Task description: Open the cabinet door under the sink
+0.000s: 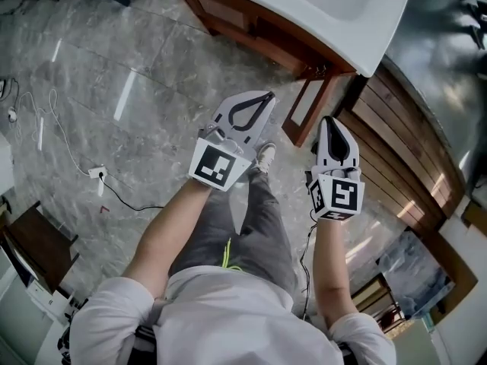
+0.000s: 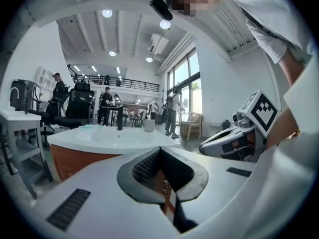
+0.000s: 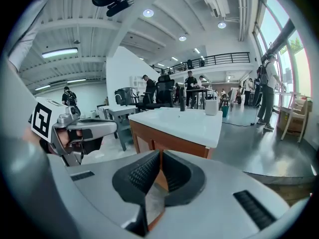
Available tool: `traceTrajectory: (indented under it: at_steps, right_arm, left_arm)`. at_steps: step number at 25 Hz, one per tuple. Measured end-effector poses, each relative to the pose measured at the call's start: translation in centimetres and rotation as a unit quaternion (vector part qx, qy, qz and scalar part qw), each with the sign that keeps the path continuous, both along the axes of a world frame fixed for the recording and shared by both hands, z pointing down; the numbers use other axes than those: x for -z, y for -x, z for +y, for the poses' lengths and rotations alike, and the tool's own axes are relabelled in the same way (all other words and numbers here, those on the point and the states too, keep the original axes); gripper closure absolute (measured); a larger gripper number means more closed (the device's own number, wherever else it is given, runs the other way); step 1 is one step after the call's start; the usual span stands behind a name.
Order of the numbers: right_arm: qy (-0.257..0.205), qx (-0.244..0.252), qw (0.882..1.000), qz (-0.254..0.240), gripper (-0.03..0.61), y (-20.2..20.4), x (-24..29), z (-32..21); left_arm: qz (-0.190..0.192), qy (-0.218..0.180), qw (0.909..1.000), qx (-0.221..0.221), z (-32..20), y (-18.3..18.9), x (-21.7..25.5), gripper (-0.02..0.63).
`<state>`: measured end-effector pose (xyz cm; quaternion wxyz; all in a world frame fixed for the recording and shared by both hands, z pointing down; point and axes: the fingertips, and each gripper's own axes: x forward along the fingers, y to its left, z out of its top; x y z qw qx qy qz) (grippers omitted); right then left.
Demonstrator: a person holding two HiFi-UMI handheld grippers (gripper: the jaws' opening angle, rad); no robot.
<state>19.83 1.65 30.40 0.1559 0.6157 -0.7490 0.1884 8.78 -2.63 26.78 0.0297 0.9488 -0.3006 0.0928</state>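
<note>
- The cabinet door (image 1: 307, 103) is a wood-framed pale panel under the near corner of the sink (image 1: 342, 21). From above it seems to stand out at an angle from the cabinet (image 1: 251, 33), but we cannot tell whether it is already ajar.
- The right tool (image 1: 329, 122) is nearest. In the head view its tip is just beside the panel and not touching it. Its jaws are pressed together with nothing between them.
- The left tool (image 1: 266, 97) points toward the same corner from a little further off, its jaws likewise together and empty.
- We judge the task hardly begun. Neither tool has hold of the door, so reaching its edge or handle, gripping it and swinging it out all remain.
- A grey stone floor (image 1: 137, 67) lies around the cabinet.
</note>
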Motion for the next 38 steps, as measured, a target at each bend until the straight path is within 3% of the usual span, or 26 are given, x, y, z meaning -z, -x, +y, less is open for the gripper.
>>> traceTrajectory:
  at_steps: [6,13,31,38]
  right_arm:
    - [-0.032,-0.001,0.999,-0.024,0.535,1.3,4.3,-1.1]
    - [-0.076,0.01,0.997,-0.032,0.535,1.8,9.5,-1.6]
    - [-0.139,-0.014,0.99,-0.022,0.535,-1.2,17.2,-2.9]
    - [-0.159,-0.048,0.986,-0.03,0.535,-4.5,19.5,-2.5]
  left_arm:
    - [0.027,-0.036,0.9987,0.021,-1.3,1.5,6.0,0.603]
    - [0.086,-0.041,0.9938,0.059,-2.1,3.2,12.1,0.603]
    - [0.09,-0.088,0.9887,0.082,-2.8,7.5,20.6,0.603]
    - [0.099,-0.092,0.9863,0.095,-1.7,9.0,22.9,0.603]
